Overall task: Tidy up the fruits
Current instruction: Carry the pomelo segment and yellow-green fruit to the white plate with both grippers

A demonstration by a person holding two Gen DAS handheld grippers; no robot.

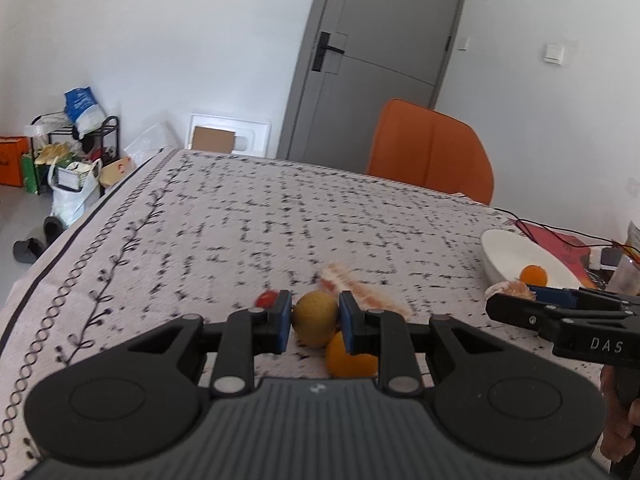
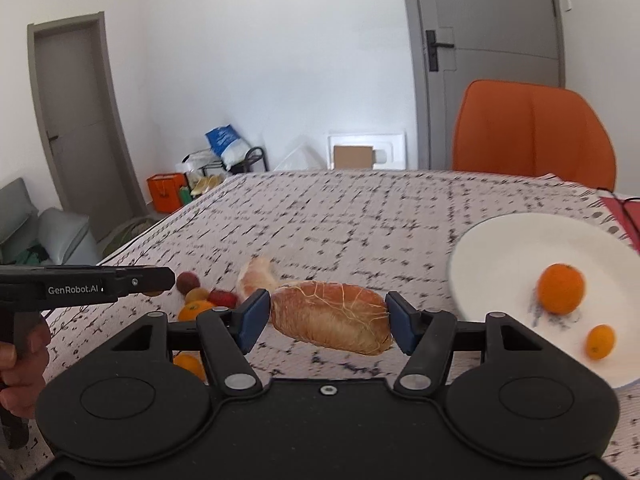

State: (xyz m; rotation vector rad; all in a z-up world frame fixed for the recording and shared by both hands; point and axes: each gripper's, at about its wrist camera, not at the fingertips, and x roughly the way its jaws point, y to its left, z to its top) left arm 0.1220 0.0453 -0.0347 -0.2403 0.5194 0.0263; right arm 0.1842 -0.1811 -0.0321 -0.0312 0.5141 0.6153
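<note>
My right gripper clamps the peeled pomelo segment endwise, long axis across my fingers; the white plate lies just right (my nearer hand). My left gripper pinches a yellowish fruit

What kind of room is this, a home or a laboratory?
Most likely a home dining room. A table with a patterned tablecloth holds a white plate of fruit, an orange chair stands behind it, and household clutter fills a rack by the wall.
</note>
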